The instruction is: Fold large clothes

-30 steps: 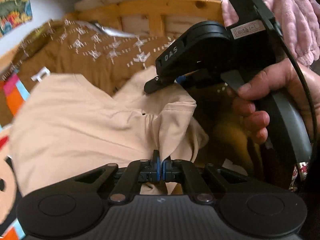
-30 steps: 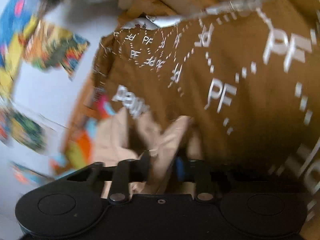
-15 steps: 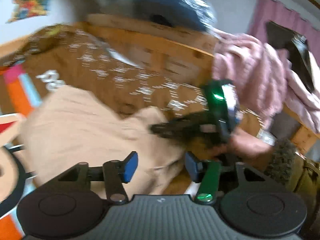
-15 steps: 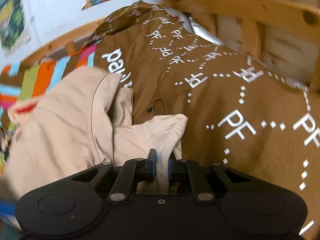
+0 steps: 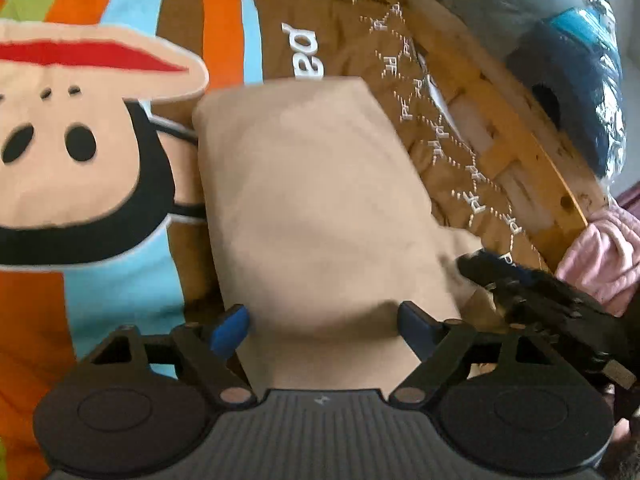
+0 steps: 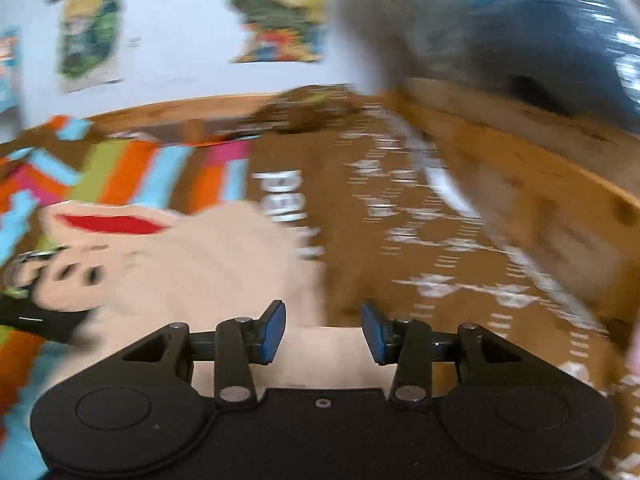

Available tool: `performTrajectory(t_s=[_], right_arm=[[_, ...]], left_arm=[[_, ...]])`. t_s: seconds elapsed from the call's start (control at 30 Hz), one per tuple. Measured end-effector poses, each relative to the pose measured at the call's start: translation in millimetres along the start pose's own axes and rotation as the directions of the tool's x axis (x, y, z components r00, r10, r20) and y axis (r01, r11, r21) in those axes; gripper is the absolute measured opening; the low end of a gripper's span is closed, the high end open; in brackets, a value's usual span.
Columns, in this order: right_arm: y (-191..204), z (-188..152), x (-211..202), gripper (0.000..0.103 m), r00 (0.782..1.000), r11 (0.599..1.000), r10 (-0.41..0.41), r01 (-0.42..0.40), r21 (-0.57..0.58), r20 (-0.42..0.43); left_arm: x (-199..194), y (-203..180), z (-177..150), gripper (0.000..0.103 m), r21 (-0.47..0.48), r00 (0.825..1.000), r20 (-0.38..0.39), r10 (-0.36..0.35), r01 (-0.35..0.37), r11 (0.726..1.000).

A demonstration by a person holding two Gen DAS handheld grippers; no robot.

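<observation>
On the striped bedspread [image 5: 100,292], with its big cartoon face at the far left of the left wrist view, the beige garment [image 5: 316,208] lies as a compact folded bundle, and everything else is best placed against it. The bundle sits on the boundary where the bedspread meets the brown blanket [image 5: 348,36] with white lettering, probably because that is the flat open patch of the bed where a fold can be pressed down. Directly over the near edge of the garment hangs the left gripper [image 5: 322,326]; its jaws have just been opening and now stand wide, one blue pad on either side of the cloth without pinching it, so it has hold of nothing, which fits cloth just let go. To the right of the garment, low against its right edge, the right gripper [image 5: 532,300] shows as a dark shape above the brown blanket. In its own blurred view, the right gripper [image 6: 323,332] has jaws that have just been opening to a moderate gap, and nothing lies between the pads, the beige cloth showing only below and to the left. Beyond the blanket, further right, runs the wooden bed frame [image 5: 516,136], with a pink fleece [image 5: 600,256] draped at its end.
</observation>
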State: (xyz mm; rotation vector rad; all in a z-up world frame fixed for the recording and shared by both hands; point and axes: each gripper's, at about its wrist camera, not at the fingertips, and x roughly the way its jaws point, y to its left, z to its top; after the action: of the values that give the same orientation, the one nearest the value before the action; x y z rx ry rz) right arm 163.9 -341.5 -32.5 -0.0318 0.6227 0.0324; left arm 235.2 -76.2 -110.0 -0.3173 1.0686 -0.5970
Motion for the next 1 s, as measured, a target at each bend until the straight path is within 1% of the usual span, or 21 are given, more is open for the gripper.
performTrajectory(t_s=[0.03,0.1,0.13,0.2,0.27,0.33,0.4,0.5,0.57,0.6,0.63,0.7,0.77,0.83,0.9,0.93,1.0], right_arm=[[5,-3,8,0.043,0.999,1.0,0.025,-0.025,-0.002,-0.048],[10,-15,22,0.036,0.99,0.999,0.023,-0.028,-0.03,-0.14],[14,-24,28,0.036,0.984,0.997,0.001,-0.016,-0.08,-0.176],[20,-42,35,0.037,0.977,0.984,-0.06,0.022,-0.179,-0.205],[15,-52,38,0.037,0.973,0.984,-0.064,0.025,-0.174,-0.223],[8,-59,45,0.036,0.972,0.991,-0.052,0.022,-0.131,-0.228],[6,-66,49,0.035,0.974,0.993,-0.045,0.018,-0.121,-0.22],[9,-64,47,0.035,0.979,0.992,-0.045,0.02,-0.125,-0.198],[7,-54,41,0.031,0.982,0.996,-0.047,0.031,-0.088,-0.183],[7,-45,36,0.032,0.987,0.998,-0.039,0.03,-0.059,-0.156],[7,-30,32,0.032,0.993,0.999,-0.014,0.009,-0.044,-0.115],[15,1,32,0.033,0.996,0.995,0.042,-0.048,-0.083,-0.072],[28,36,46,0.036,0.993,0.982,0.101,-0.109,-0.152,-0.055],[42,60,68,0.036,0.985,0.963,0.16,-0.17,-0.208,-0.063],[54,75,95,0.036,0.973,0.937,0.214,-0.229,-0.262,-0.087],[63,78,106,0.036,0.968,0.925,0.225,-0.247,-0.288,-0.107],[76,75,131,0.037,0.965,0.906,0.198,-0.246,-0.344,-0.17]], left_arm=[[3,2,-1,0.085,0.005,1.0,-0.003,-0.005,0.005,1.0],[10,2,-1,0.085,0.027,0.999,-0.029,0.013,-0.012,1.0],[15,-1,-3,0.085,0.045,0.998,-0.045,0.032,-0.03,0.999],[22,-6,-9,0.085,0.097,0.995,-0.049,0.087,-0.082,0.992],[30,-8,-15,0.085,0.126,0.991,-0.049,0.123,-0.116,0.985],[42,-2,-17,0.086,0.115,0.989,-0.07,0.134,-0.125,0.985],[45,6,-16,0.087,0.079,0.99,-0.087,0.112,-0.106,0.991],[33,10,-15,0.085,0.029,0.994,-0.08,0.073,-0.071,0.997],[27,14,-15,0.085,-0.006,0.996,-0.081,0.044,-0.045,0.999],[23,15,-16,0.085,-0.016,0.995,-0.089,0.037,-0.038,0.999],[18,15,-17,0.085,-0.026,0.995,-0.092,0.026,-0.029,0.999],[11,17,-18,0.085,-0.039,0.996,-0.092,0.006,-0.009,0.999],[7,17,-20,0.085,-0.037,0.995,-0.102,-0.009,0.006,0.999],[8,15,-22,0.087,-0.023,0.995,-0.096,0.011,-0.014,1.0],[12,14,-23,0.087,-0.019,0.996,-0.091,0.02,-0.021,1.0],[16,14,-23,0.087,-0.026,0.996,-0.088,0.018,-0.021,0.999],[22,16,-23,0.087,-0.028,0.995,-0.099,0.015,-0.018,0.999]])
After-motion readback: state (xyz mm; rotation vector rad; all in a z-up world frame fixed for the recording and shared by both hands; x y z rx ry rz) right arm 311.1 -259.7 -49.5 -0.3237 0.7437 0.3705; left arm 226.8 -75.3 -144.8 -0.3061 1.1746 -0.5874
